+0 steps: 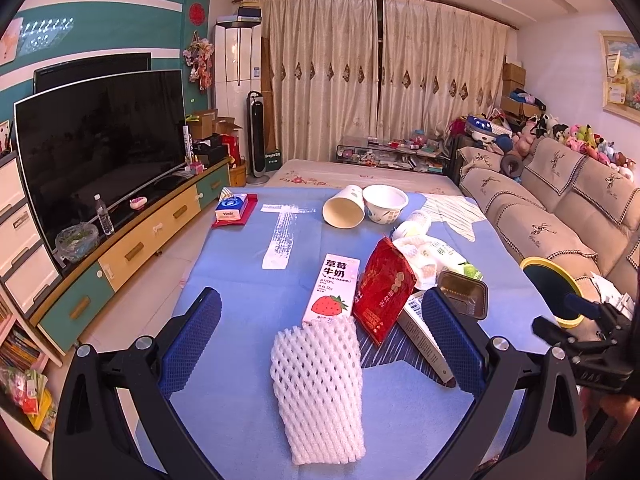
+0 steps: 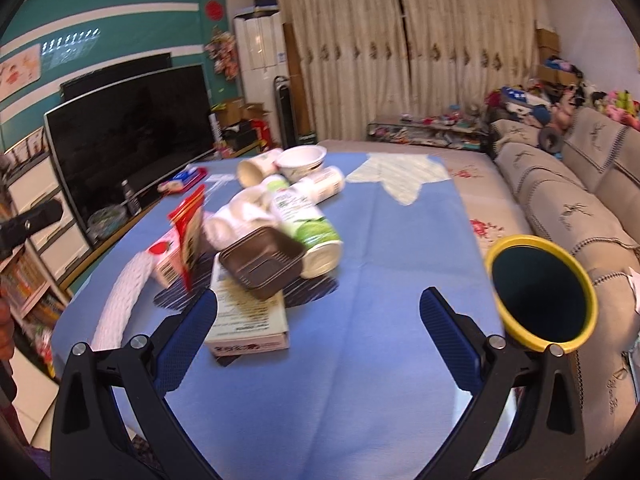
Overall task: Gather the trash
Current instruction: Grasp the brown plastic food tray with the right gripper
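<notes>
I see the trash heaped on the bench [image 1: 240,312], which is covered in blue cloth. A white foam net sleeve [image 1: 318,388] lies between my left fingers [image 1: 192,344], touching neither. Just beyond its far end sits a strawberry milk carton [image 1: 332,290], and a red foil bag [image 1: 384,290] leans against that, nearer my right-hand finger. My left gripper [image 1: 320,340] is spread wide and holds nothing.

Through the right wrist camera, a flat cardboard box [image 2: 250,316] lies just inside the left-hand finger of my right gripper [image 2: 318,332], with a dark foil tray [image 2: 262,262] resting on it. Behind them is a green-and-white can [image 2: 310,228]; the view is blurred here, so I may be misreading it. These fingers are also wide apart and empty. A yellow-rimmed bin [image 2: 542,290] stands just outside the right-hand finger, off the bench edge.
</notes>
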Motion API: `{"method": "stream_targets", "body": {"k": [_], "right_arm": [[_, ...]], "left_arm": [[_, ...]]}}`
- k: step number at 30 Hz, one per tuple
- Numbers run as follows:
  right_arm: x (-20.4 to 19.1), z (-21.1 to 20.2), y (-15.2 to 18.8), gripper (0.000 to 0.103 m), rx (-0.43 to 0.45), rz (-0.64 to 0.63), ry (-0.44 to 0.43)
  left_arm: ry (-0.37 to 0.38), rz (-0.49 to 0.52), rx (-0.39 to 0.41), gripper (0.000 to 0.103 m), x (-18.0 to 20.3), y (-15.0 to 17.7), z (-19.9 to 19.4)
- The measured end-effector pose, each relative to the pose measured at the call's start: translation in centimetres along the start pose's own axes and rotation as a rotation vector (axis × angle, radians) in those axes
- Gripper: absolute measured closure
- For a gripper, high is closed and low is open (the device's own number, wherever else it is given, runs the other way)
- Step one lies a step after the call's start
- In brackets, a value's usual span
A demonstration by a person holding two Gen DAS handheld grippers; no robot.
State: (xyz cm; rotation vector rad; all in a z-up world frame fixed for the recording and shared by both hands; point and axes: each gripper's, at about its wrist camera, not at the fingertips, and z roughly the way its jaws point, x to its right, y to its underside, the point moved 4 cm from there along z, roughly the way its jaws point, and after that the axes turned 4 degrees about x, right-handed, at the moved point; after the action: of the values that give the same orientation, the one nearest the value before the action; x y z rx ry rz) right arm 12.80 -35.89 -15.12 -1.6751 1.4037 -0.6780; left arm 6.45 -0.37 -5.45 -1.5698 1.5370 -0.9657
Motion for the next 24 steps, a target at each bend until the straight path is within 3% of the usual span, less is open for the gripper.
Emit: {"method": "stream_targets", "body": {"k": [6,9,17,24], "right_arm": [[-1.7,3.0,-0.2,0.02,-0.051,-0.021,-0.036],[-1.7,4.9,-0.3,0.025,-0.089,0.031,-0.063],[-0.5,7.7,-1.8,0.047,-0.108,0.092,0.04],[-0.9,9.6,-1.6,0.061,-0.163,0.097,0.04]], "left_arm": [[0.002,-0.007,-0.013,0.004,-0.1,0.5,0.7],[0.001,-0.01,-0.019,0.004,-0.4,0.7,0.8],[-0.01,-0.028,-0.032,0.004,-1.3,1.1,1.7],[-0.009,-0.034,-0.045,0.004,-1.6,1.4,2.4]]}}
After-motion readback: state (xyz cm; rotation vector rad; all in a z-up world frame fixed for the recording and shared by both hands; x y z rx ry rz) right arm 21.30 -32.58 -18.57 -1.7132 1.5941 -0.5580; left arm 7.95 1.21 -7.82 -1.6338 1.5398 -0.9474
